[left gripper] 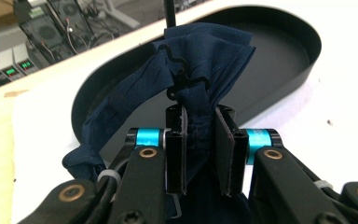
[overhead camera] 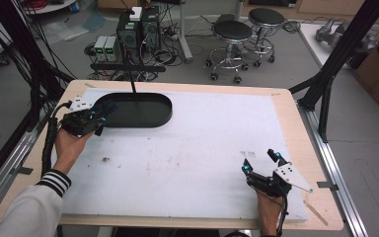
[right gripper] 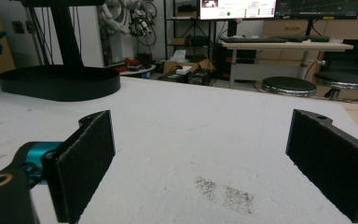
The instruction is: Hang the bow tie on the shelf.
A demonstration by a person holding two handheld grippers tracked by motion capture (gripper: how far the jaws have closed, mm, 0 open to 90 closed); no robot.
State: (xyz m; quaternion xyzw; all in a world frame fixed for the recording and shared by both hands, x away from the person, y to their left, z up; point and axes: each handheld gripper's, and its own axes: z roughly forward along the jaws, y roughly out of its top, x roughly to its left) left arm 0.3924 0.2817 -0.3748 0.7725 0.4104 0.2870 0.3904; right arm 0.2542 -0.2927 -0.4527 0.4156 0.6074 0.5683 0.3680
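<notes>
White padding covers the lab table (overhead camera: 187, 148), where the left gripper (overhead camera: 100, 112) hovers at the black tray's (overhead camera: 143, 121) near rim. Its own view shows jaws clamped on bunched navy cloth (left gripper: 200, 60), likely bound for the tray. Right gripper (right gripper: 200, 168) gapes wide, idle.

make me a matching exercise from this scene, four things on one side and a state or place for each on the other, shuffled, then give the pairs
Things:
1. left gripper
2. right gripper
3. blue cloth
4. black tray

States or places:
A. far left part of the table, oval and dark
B. jaws wide apart above the white mat
C. bunched, pinched between two jaws
D. shut on fabric, at the tray's near-left edge

Pairs: 1-D, 2-B, 3-C, 4-A
</notes>
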